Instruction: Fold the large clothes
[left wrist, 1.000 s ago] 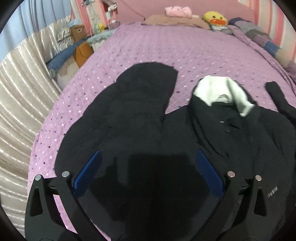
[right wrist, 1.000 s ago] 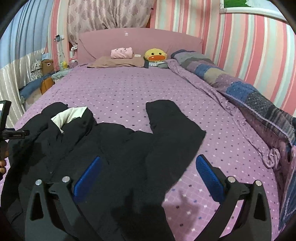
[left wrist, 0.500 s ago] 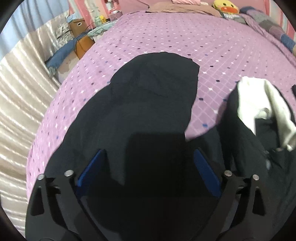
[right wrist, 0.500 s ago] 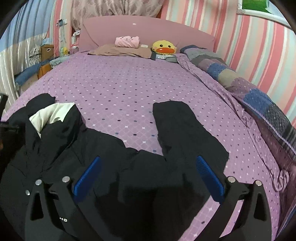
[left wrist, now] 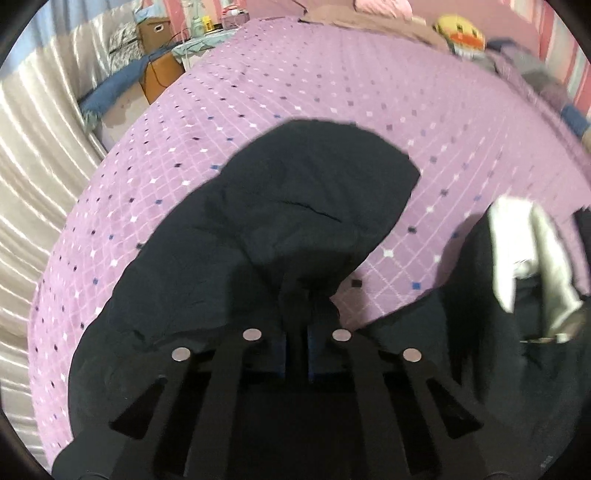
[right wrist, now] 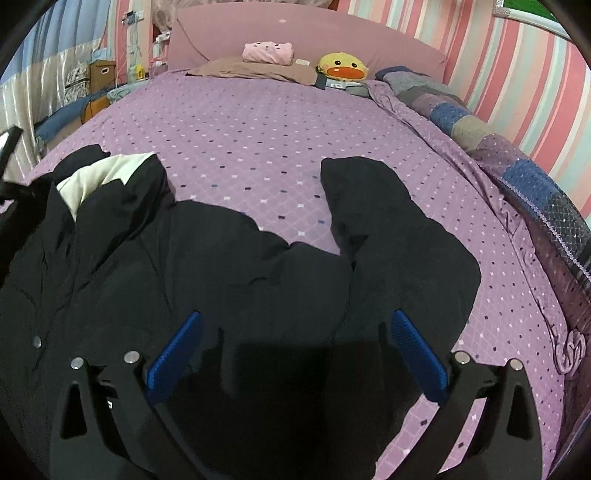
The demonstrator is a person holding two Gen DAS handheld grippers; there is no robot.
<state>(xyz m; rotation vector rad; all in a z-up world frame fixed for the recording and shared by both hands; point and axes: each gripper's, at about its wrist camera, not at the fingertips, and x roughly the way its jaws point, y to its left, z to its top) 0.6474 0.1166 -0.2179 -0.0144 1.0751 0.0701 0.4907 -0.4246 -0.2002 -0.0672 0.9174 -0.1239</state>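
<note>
Bed with purple diamond-patterned cover (right wrist: 280, 122) bearing a black padded jacket with cream lining (right wrist: 177, 273). Left gripper (left wrist: 296, 345): fingers pinched together on the jacket's left sleeve (left wrist: 258, 236). Right gripper (right wrist: 295, 350): fingers spread wide, holding nothing, above the jacket body.

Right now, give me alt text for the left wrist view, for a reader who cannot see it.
The left gripper is shut on a fold of a black jacket that lies spread over a purple dotted bedspread. The jacket's white lining shows at the right edge, blurred. A yellow duck plush sits at the far end of the bed.
</note>
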